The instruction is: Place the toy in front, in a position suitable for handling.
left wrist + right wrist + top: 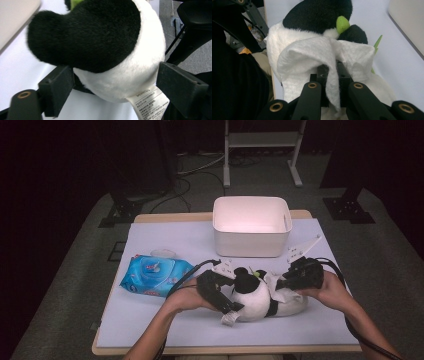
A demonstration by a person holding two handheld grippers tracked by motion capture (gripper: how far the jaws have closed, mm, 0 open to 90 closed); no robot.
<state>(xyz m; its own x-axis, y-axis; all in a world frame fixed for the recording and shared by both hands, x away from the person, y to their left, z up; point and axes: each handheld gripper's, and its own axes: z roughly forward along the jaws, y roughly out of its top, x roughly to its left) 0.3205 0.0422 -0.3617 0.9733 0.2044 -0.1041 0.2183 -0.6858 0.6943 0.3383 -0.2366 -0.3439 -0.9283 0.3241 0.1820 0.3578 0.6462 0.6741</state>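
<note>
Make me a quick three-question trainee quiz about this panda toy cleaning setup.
1. What does the right gripper hold?
2. True or false: the left gripper's jaws sit on either side of the plush panda.
3. Which lies left of the panda: A) white bin, B) blue wipes pack?

Key: 1. A white wipe, draped against the panda. 2. True. 3. B.

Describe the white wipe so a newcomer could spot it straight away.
Start at the white bin at the back of the table, then drop toward the near edge to the black-and-white panda plush lying between the two hands. The wipe is the thin, crumpled white sheet draped on the plush and pinched in the right claw; unlike the fluffy fur, it is flat and folded.
</note>
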